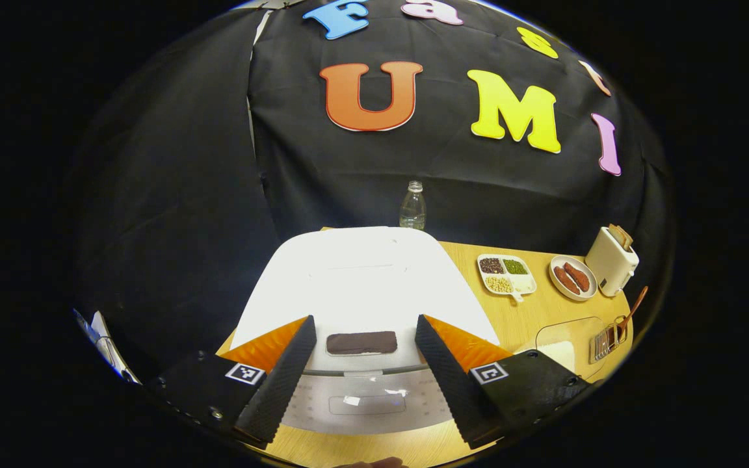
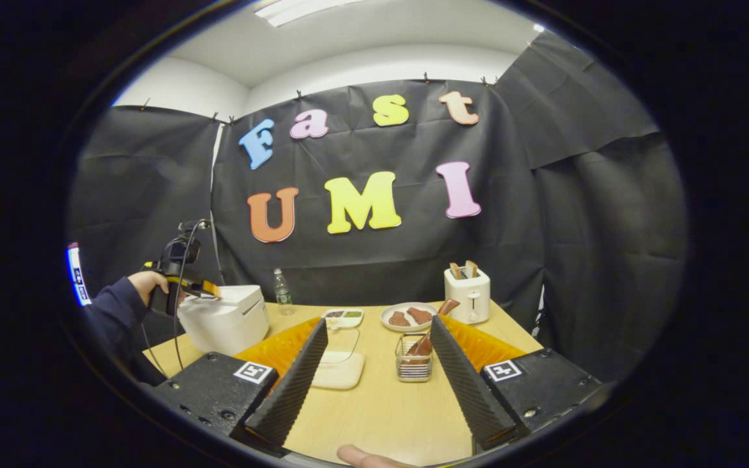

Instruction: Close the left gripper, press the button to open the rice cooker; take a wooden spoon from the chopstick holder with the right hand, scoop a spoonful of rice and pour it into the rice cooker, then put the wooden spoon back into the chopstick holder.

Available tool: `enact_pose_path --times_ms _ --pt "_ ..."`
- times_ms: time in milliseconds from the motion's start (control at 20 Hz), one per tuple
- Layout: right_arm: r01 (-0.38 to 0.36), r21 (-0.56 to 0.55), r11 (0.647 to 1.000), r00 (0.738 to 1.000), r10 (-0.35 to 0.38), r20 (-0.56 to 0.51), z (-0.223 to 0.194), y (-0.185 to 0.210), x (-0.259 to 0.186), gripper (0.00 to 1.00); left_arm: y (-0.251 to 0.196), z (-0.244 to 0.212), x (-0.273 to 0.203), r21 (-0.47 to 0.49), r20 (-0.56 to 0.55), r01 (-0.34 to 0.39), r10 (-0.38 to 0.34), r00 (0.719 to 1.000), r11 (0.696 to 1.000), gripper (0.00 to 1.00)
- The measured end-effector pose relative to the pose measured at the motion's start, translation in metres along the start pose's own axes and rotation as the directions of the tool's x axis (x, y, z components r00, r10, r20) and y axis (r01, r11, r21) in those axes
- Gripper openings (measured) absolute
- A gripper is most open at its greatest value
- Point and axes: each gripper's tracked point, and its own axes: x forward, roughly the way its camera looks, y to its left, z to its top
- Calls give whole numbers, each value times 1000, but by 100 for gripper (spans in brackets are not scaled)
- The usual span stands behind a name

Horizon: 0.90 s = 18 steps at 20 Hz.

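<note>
— While the left gripper [image 1: 365,364] hangs over the rice cooker [image 1: 361,286], how do its fingers stand?

— Wide apart, clamped on nothing. Between them lies the dark button [image 1: 361,342] on the closed white lid, untouched, with the front panel just below it.

— And the surface around?

— A light wooden table [image 1: 530,312] inside a booth of black cloth. Behind the cooker stands a clear bottle [image 1: 413,206]. To the right lie a divided tray of beans [image 1: 506,273], a plate of sausages [image 1: 572,277], a white toaster [image 1: 611,260] and, near the table's edge, the wire chopstick holder [image 1: 604,342] with the wooden spoon [image 1: 631,312] leaning out of it.

— The right gripper [image 2: 374,367]?

— Also spread open, holding nothing. From the right gripper view, the chopstick holder [image 2: 413,357] sits ahead, just inside the right finger, spoon [image 2: 436,318] upright in it. A clear-lidded container [image 2: 339,364] lies beside the left finger. Bare tabletop stretches between them toward the near edge.

— Farther off?

— A hand [image 2: 147,283] in a dark sleeve holds the other gripper [image 2: 200,290] at the cooker [image 2: 225,318], at the table's left edge.
</note>
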Motion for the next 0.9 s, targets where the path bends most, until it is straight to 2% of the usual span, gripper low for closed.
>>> enact_pose_path --times_ms 600,900 --pt "29 11 1000 999 -29 -20 -26 -5 0 100 2 -8 7 -5 97 -13 13 995 1000 100" --pt "25 8 1000 999 -24 -39 -33 -1 2 100 0 -6 13 -14 215 4 0 977 1000 100"
